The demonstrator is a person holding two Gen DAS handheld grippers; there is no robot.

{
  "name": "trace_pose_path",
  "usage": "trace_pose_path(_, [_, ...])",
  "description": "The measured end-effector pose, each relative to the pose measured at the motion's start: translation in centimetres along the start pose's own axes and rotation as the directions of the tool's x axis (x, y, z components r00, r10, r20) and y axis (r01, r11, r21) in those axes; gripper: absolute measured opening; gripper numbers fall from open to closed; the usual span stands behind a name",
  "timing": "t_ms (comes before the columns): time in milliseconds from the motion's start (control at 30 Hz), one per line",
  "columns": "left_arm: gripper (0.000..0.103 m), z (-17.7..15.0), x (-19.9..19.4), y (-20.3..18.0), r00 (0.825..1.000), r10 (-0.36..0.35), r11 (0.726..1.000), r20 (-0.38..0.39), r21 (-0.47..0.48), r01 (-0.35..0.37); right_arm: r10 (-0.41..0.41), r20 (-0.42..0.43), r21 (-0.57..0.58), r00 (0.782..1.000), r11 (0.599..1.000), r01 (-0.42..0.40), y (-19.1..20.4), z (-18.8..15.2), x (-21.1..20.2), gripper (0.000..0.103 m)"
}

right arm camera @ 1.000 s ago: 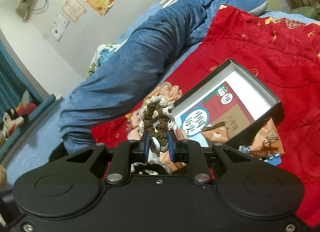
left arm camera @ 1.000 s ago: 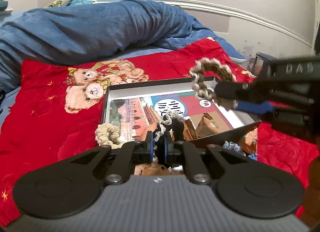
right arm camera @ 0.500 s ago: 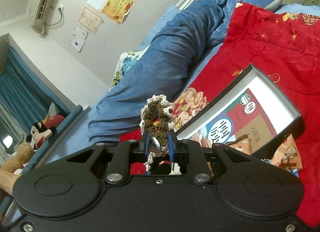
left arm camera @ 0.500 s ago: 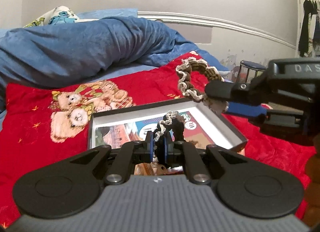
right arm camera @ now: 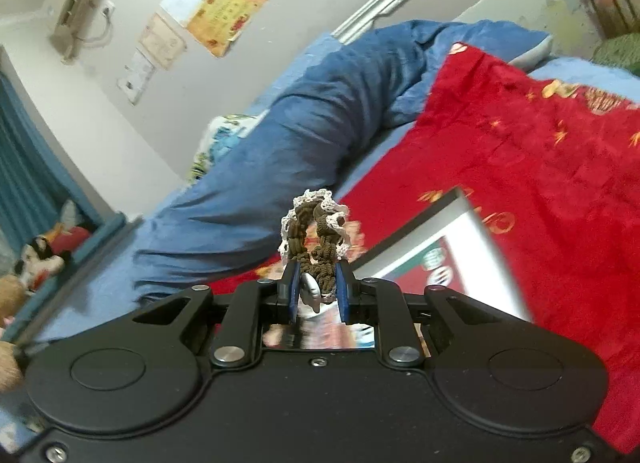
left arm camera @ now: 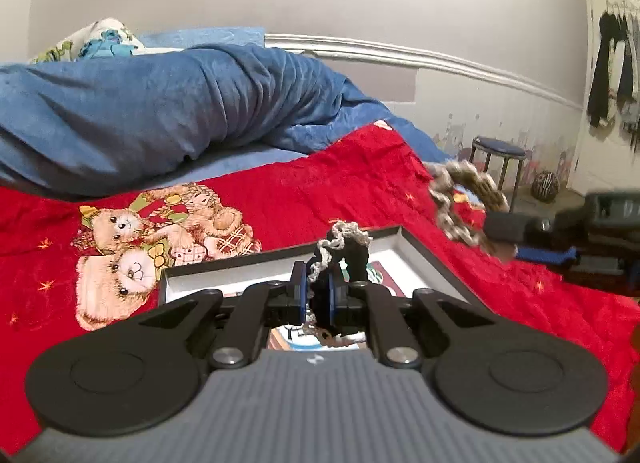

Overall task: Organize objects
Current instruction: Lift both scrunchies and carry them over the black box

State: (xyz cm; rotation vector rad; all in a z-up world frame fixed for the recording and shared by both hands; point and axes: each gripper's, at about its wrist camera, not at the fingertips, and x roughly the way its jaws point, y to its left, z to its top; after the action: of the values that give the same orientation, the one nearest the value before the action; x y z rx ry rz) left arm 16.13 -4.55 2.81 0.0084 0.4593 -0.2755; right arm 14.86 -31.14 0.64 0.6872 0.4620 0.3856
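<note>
Crocheted scrunchies are clamped and held above the bed, a black one (left arm camera: pixel 352 251) in the left gripper (left arm camera: pixel 316 297), a brown one (right arm camera: pixel 316 239) in the right gripper (right arm camera: pixel 318 295); each should be lowered over the open box (left arm camera: pixel 424 259) before release.

Dim indoor light, strong fisheye bending at edges, motion blur throughout.

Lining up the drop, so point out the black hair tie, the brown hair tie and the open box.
black hair tie (left arm camera: pixel 356 253), left wrist view, on its black loop above the gripper.
brown hair tie (right arm camera: pixel 316 237), right wrist view, on its brown ruffled band.
open box (left arm camera: pixel 430 259), left wrist view, on its right wall.
</note>
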Motion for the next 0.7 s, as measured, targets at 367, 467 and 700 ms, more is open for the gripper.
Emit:
trace_pose_path(367, [0.013,-1.4,3.1,2.9,0.997,0.026,0.988,-0.069,-0.150,-0.036,-0.176,-0.074,-0.032,0.982,0.984,0.174,-2.6,-1.8,4.2,0.019])
trace_pose_path(467, [0.013,-2.2,4.3,2.8,0.992,0.031,0.984,-0.122,-0.169,-0.052,-0.220,-0.100,-0.050,0.970,0.975,0.216,-3.0,-2.0,5.1,0.019])
trace_pose_path(700, [0.014,-3.4,6.0,2.8,0.982,0.026,0.987,-0.189,-0.150,-0.055,-0.255,-0.118,-0.061,0.960,0.967,0.249,-3.4,-2.5,5.5,0.019])
